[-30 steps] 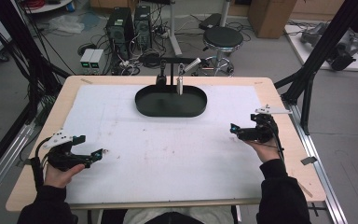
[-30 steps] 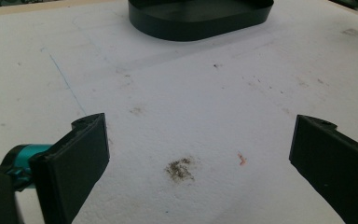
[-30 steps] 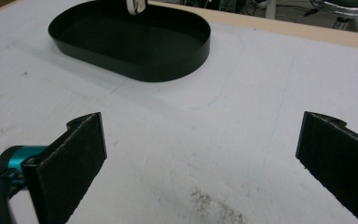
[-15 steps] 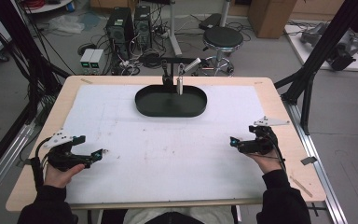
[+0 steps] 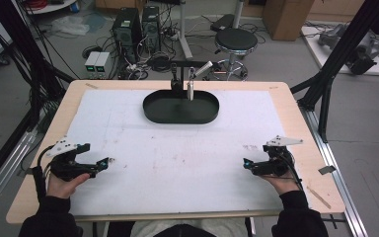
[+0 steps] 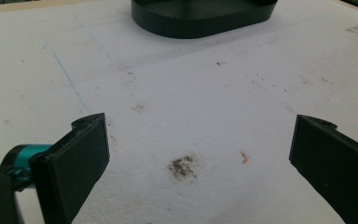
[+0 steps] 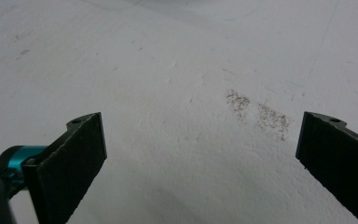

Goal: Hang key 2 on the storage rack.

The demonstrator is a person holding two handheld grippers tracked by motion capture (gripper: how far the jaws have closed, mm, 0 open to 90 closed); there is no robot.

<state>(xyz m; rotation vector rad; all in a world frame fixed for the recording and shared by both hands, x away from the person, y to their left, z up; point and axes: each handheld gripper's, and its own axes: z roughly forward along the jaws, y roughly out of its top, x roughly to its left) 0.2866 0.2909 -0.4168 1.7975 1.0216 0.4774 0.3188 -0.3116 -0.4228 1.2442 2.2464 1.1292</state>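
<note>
Person at the near edge of the table (image 5: 296, 111), a gripper in each hand, both low over the white sheet (image 5: 177, 148) that covers most of the wood top. Left gripper (image 5: 107, 161) sits near the front-left corner of the sheet, tips pointing in toward the middle; left hand (image 5: 64, 180) wrapped round its body, grey plate on top, cable looping back by the sleeve. Right gripper (image 5: 246, 163) is opposite, near the front-right, tips also pointing inward, right hand (image 5: 281, 181) behind it. The two are well apart, w/ bare sheet between them. Both released: in the left gripper view the two black jaws stand wide apart w/ nothing between, only stained sheet, a dark smudge (image 6: 182, 166) and a small orange fleck (image 6: 244, 158) between them on the surface. Same in the right gripper view, jaws spread wide, nothing held, a brownish speckled smear (image 7: 258, 114) on the sheet ahead. Only real object on the table is a black oval tray (image 5: 152, 109) at the far-centre edge of the sheet, well away from both grippers; the left gripper view catches its wall straight ahead. Can't tell if anything's in it. A small stand w/ a silver fitting (image 5: 190, 89) rises just behind the tray's far rim. Beyond the table: round stool (image 5: 235, 40), PC towers (image 5: 135, 24), cables on the floor.
</note>
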